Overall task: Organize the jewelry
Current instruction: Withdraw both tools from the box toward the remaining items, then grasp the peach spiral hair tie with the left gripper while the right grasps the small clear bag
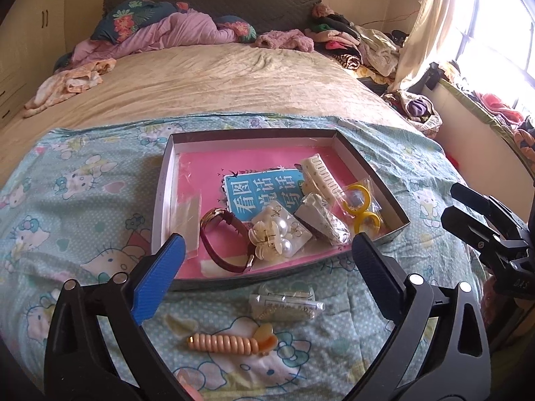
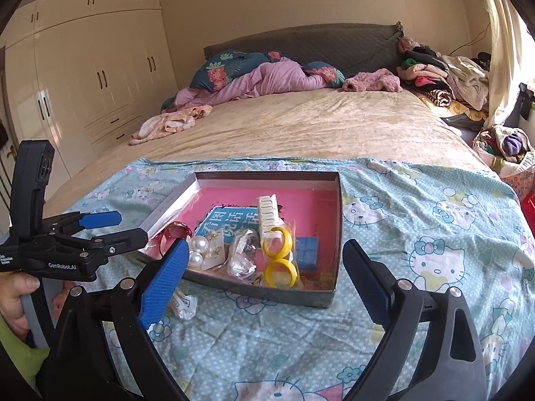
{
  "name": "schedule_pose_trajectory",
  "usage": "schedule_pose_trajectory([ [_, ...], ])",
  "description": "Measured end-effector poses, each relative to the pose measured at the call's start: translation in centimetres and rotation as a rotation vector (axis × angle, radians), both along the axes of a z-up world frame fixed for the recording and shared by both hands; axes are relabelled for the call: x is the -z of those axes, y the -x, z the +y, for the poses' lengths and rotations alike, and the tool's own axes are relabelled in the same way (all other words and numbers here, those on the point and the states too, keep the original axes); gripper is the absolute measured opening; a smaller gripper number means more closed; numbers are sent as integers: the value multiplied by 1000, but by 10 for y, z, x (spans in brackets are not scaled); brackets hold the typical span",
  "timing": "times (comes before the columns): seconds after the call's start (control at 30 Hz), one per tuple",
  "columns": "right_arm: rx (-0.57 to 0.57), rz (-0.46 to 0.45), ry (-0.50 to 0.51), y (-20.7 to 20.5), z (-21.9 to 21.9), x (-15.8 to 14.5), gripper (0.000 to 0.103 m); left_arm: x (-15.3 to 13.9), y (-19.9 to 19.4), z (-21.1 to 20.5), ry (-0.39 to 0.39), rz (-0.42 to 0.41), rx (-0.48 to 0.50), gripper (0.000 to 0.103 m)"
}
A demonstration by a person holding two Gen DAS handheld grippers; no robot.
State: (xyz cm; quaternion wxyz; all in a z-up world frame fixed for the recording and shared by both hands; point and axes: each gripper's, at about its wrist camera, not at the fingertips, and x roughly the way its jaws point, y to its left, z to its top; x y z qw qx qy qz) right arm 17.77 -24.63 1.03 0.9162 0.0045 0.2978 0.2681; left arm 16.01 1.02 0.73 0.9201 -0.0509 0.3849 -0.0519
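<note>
Left wrist: hair tie (image 1: 230,343) beneath gripper (image 1: 267,260).

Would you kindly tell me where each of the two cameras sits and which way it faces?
Left wrist: on the left gripper, looking up the bed over the box; own open fingers show, the right gripper at the right edge.
Right wrist: on the right gripper, facing the same way from further right; the left gripper and the holding hand show at left.
Shared: the box, yellow hoops, bed.
</note>
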Motion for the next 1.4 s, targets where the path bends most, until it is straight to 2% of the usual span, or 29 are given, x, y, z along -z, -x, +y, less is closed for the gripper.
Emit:
schedule_pose_trajectory([
  [0.67, -134, 15, 41, 29, 43, 2, 92, 14, 51, 28, -45, 18, -65, 93],
  [0.87, -169, 43, 66, 30, 56, 11, 92, 27, 61, 38, -56, 52, -73, 93],
  [1.1, -195, 105, 88, 22, 67, 30, 92, 51, 69, 41, -75, 112, -25, 93],
  [1.4, -222, 191, 129, 3, 76, 60, 92, 84, 53, 33, -82, 205, 27, 93],
])
